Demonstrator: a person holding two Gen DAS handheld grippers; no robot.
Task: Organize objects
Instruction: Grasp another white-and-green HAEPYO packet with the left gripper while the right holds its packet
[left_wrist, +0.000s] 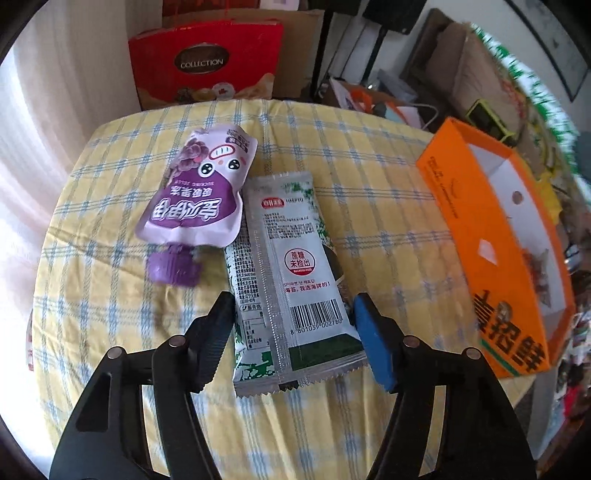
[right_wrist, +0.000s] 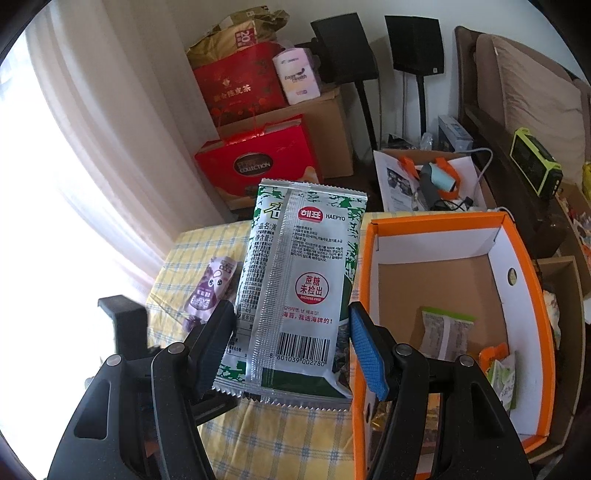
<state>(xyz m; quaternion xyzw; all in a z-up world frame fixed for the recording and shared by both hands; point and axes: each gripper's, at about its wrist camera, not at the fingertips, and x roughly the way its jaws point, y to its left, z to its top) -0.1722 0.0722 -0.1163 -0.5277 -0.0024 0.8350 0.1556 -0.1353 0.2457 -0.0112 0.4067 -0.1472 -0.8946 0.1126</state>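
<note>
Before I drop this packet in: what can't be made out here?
- Left wrist view: the near wall of the orange box hides its contents.
- Left wrist view: unclear whether the left hand-held gripper presses the lying seaweed packet.
- Right wrist view: the held seaweed packet, in the right hand-held gripper, covers part of the purple pouch.
- Right wrist view: packets in the box are too small to read.

Glossy crinkled foil seaweed packet (right_wrist: 299, 295), shiny plastic purple jelly pouch (left_wrist: 199, 184), matt orange cardboard box (right_wrist: 443, 236), woven checked cloth on desk (left_wrist: 110, 221)
</note>
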